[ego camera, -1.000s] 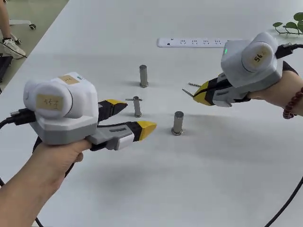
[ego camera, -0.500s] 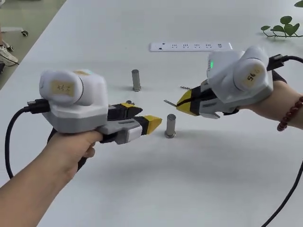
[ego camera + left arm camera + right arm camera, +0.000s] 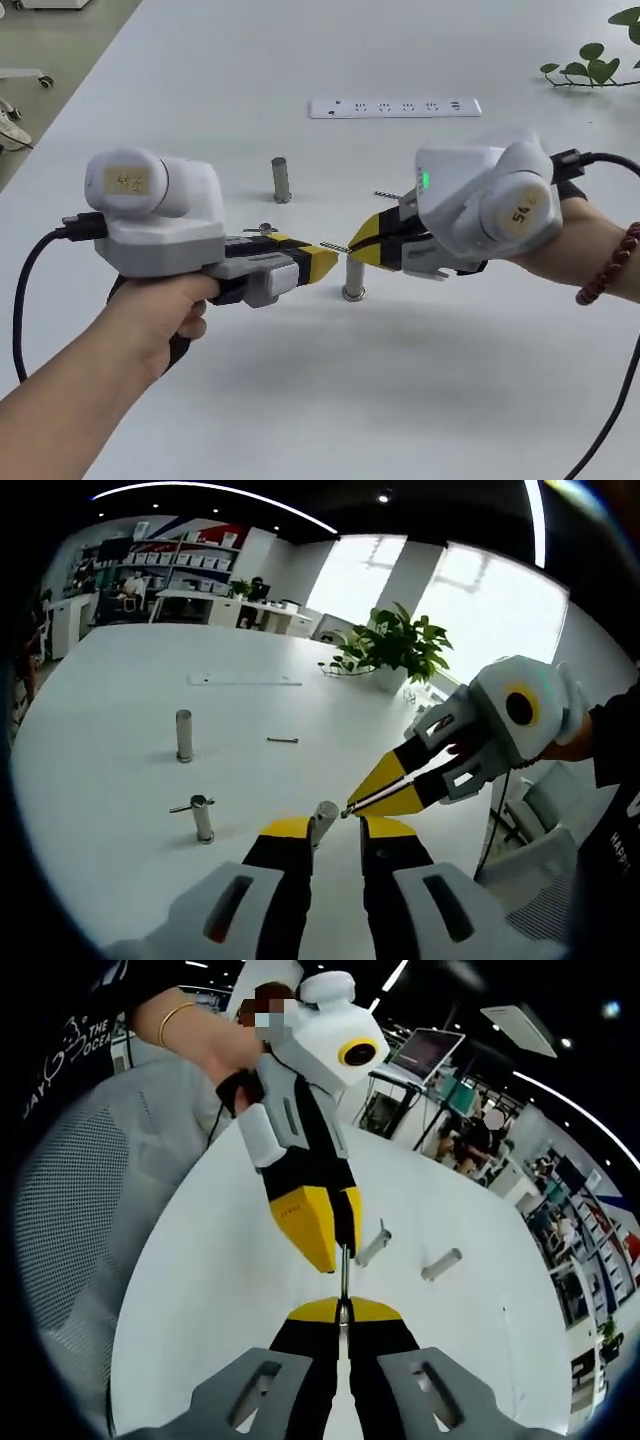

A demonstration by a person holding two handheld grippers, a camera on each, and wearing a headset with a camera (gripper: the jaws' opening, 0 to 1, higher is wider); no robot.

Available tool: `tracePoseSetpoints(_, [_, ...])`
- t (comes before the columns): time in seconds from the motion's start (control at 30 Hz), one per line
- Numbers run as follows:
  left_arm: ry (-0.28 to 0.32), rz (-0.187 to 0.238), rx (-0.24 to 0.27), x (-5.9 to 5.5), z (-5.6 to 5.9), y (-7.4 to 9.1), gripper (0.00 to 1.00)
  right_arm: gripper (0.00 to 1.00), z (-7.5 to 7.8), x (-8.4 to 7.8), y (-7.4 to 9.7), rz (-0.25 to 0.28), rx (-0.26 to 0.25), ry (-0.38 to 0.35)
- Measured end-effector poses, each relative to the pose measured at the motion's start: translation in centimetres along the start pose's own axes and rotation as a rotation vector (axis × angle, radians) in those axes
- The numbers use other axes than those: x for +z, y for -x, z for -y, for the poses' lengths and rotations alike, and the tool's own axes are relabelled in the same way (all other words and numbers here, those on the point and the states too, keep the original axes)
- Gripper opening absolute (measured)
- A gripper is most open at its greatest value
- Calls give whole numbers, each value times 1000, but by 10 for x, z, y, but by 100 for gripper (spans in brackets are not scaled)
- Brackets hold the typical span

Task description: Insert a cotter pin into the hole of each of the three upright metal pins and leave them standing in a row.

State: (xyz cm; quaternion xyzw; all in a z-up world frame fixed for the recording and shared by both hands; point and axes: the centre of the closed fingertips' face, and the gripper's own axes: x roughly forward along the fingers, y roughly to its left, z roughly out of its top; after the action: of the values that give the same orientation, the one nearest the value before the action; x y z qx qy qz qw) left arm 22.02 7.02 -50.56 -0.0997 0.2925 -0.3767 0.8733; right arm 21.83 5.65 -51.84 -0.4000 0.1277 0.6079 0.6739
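Three upright metal pins stand on the white table (image 3: 300, 400). The far pin (image 3: 281, 180) is bare. The middle pin (image 3: 203, 817) has a cotter pin through it and is partly hidden behind my left gripper in the head view. The near pin (image 3: 354, 280) stands just ahead of my left gripper (image 3: 315, 262), whose jaws are open (image 3: 335, 830). My right gripper (image 3: 362, 245) is shut on a cotter pin (image 3: 342, 1280), whose tip (image 3: 335, 247) points left above the near pin, almost touching the left gripper's tips. A loose cotter pin (image 3: 387, 195) lies behind.
A white power strip (image 3: 395, 107) lies at the far side of the table. A potted plant (image 3: 590, 65) stands at the far right. Cables trail from both grippers. Open table lies toward me.
Both grippers have closed in on the near pin. The right one carried its cotter pin leftward and down until its tip reaches the left gripper's tips. The head camera has shifted too.
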Motion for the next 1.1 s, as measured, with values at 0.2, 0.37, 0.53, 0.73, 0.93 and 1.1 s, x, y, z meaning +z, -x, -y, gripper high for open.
tracePoseSetpoints(0.2, [24,4,-29,2,7,-2,11,0,-3,4,-1,6,0,19])
tracePoseSetpoints(0.37, [65,13,-32,3,7,-3,9,0,-3,5,-1,7,-3,19])
tracePoseSetpoints(0.53, [87,18,-38,4,7,-3,5,0,0,11,-1,21,-20,22])
tracePoseSetpoints(0.73, [126,20,-40,5,6,-3,1,0,-1,13,0,28,-23,26])
tracePoseSetpoints(0.93, [137,10,-38,2,6,-4,1,0,-2,12,-2,21,-20,22])
tracePoseSetpoints(1.1, [102,7,-45,2,7,-3,1,0,-3,12,-2,29,-22,11])
